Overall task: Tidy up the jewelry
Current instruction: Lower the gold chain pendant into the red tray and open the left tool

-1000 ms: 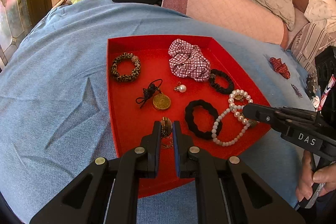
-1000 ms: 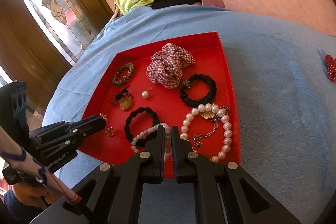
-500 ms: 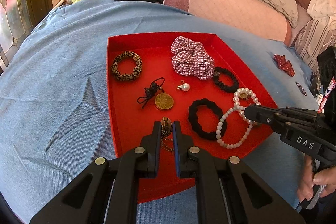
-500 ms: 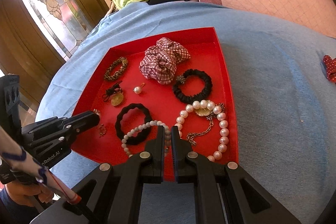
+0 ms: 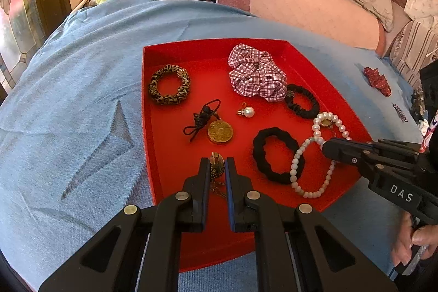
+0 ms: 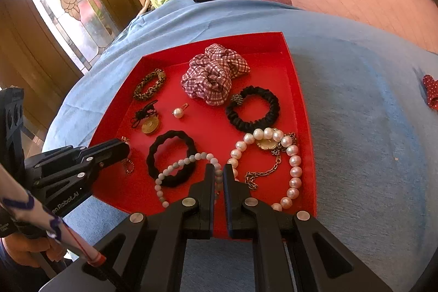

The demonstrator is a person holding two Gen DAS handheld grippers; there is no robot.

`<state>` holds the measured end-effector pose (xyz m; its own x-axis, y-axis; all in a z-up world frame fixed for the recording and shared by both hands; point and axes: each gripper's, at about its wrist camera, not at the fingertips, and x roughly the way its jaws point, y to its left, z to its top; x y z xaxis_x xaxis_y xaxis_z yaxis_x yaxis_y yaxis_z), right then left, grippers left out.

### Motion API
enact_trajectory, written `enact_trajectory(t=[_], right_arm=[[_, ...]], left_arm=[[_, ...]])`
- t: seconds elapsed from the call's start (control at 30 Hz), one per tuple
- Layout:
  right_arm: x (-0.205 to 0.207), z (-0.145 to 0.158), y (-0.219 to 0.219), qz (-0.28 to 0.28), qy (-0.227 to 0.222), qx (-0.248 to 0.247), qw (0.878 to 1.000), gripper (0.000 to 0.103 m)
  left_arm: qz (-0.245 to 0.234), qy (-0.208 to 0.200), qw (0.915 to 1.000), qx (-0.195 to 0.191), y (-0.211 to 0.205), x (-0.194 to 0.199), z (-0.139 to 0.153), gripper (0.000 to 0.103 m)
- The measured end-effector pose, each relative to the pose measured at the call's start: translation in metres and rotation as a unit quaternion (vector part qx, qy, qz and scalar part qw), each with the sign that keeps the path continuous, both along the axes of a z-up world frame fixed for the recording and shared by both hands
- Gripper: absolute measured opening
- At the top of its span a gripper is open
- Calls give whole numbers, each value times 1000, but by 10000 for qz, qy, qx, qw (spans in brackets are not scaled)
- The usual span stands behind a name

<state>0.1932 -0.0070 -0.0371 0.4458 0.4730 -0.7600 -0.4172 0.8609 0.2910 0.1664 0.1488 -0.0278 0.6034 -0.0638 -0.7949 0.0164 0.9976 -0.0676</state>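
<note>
**Two grippers, two catches over the red tray**

While both tools hang low over the red tray [image 5: 153, 127], the left gripper [image 5: 217, 168] has its fingers drawn close on a small gold pendant [image 5: 216, 167], the disc standing edge-up in the narrow gap and its fine chain [image 6: 128, 164] trailing onto the tray floor. Over on the other side, the right gripper [image 6: 218, 177] is nipped down on the grey bead bracelet [image 6: 183, 163], which lies looped across the plain black hair tie [image 6: 171, 160] in the near half of the tray.

Judging by the look of them, both pieces are featherweight, but they will not behave alike. That pendant is hard, smooth metal, so it could swivel or slip between flat pads; a hold across the face of the disc looks safer than on the chain, which is limp and may snag. The bead strand is floppy and will sag either side of the pinch, and it could drag the hair tie along if lifted carelessly.

Elsewhere in the tray: a plaid scrunchie [image 5: 257, 75], a leopard-print band [image 5: 169, 84], a ruffled black scrunchie [image 6: 253, 108], a big pearl bracelet [image 6: 290, 163], a single pearl charm [image 5: 247, 112] and a gold coin on black cord [image 5: 220, 132]. A red bow [image 5: 377, 81] waits well apart on the blue cloth [image 5: 68, 127].
</note>
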Motion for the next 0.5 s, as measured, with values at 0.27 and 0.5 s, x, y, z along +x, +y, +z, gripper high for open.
enact_trajectory(t=[0.27,0.5], right_arm=[[2,-4,2,-37,18,-66,10000,7],[6,-8,7,-62,-6,-153,9999,7]], left_arm=[[24,20,9999,126,-1,3,-3,10],[103,59,9998,150,-1,9,-5,10]])
